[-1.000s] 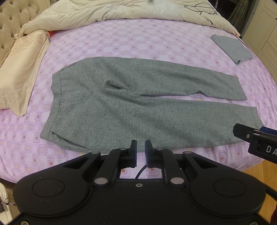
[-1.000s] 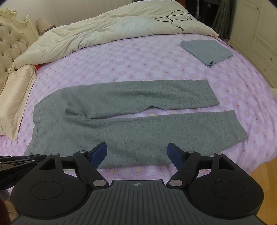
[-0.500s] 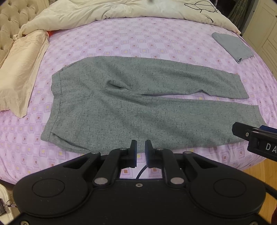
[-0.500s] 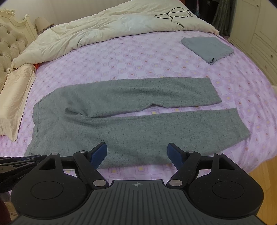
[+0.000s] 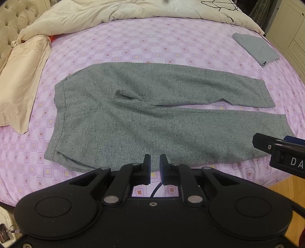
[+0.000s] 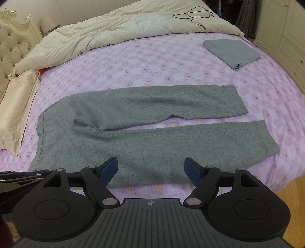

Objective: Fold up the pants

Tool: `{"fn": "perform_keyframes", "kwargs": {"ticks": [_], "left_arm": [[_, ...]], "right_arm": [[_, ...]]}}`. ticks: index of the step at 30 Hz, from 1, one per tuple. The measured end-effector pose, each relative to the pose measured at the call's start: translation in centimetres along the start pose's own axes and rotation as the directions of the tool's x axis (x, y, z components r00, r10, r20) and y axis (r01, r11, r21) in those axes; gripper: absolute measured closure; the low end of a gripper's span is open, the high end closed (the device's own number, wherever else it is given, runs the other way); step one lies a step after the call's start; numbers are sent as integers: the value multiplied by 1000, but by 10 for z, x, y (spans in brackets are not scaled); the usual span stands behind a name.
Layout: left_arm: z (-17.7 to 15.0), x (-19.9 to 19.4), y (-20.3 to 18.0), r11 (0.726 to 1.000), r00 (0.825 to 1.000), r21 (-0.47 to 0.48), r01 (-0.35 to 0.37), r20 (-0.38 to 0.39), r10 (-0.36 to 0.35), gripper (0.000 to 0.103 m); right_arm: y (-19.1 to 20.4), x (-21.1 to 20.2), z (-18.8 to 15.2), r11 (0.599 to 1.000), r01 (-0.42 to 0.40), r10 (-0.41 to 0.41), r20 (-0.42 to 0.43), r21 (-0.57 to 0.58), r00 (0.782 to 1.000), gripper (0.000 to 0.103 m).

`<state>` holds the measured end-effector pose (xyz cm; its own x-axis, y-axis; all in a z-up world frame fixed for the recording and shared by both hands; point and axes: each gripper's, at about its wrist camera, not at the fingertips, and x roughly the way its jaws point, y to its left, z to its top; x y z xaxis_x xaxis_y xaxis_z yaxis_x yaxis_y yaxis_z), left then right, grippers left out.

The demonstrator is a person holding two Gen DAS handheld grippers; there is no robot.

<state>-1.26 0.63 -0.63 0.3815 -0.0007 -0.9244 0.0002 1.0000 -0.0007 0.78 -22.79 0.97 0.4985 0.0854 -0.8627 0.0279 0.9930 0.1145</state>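
Note:
Grey knit pants (image 5: 144,118) lie flat on the purple bedsheet (image 5: 133,43), waistband at the left, both legs pointing right with a narrow gap between them. They also show in the right wrist view (image 6: 144,133). My left gripper (image 5: 155,162) is shut and empty, hovering just short of the pants' near edge. My right gripper (image 6: 151,167) is open wide and empty above the near leg's edge. The right gripper's side shows at the right in the left wrist view (image 5: 280,150).
A folded grey cloth (image 6: 231,51) lies at the far right of the bed. A cream duvet (image 6: 114,32) with a black wire hanger (image 6: 194,14) covers the far side. A beige pillowcase (image 5: 21,76) lies left. The bed edge and wooden floor (image 6: 291,194) are at the right.
Both grippers have drifted slightly back and up, so the pants sit a little lower in each view. Neither gripper's opening changed, and the pants have not moved.

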Motion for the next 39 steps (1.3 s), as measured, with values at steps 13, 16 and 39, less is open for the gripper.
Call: {"fn": "perform_keyframes", "kwargs": {"ticks": [13, 16, 39], "left_arm": [[11, 11, 5, 1000, 1000, 9, 2, -18, -1, 83], [15, 16, 5, 1000, 1000, 16, 7, -25, -6, 83], [50, 57, -45, 999, 994, 45, -29, -107, 34, 83]], "right_arm": [[7, 13, 7, 1000, -6, 6, -20, -3, 1000, 27], [8, 17, 9, 1000, -1, 1, -24, 2, 1000, 27], [-56, 69, 43, 997, -67, 69, -53, 48, 996, 27]]}}
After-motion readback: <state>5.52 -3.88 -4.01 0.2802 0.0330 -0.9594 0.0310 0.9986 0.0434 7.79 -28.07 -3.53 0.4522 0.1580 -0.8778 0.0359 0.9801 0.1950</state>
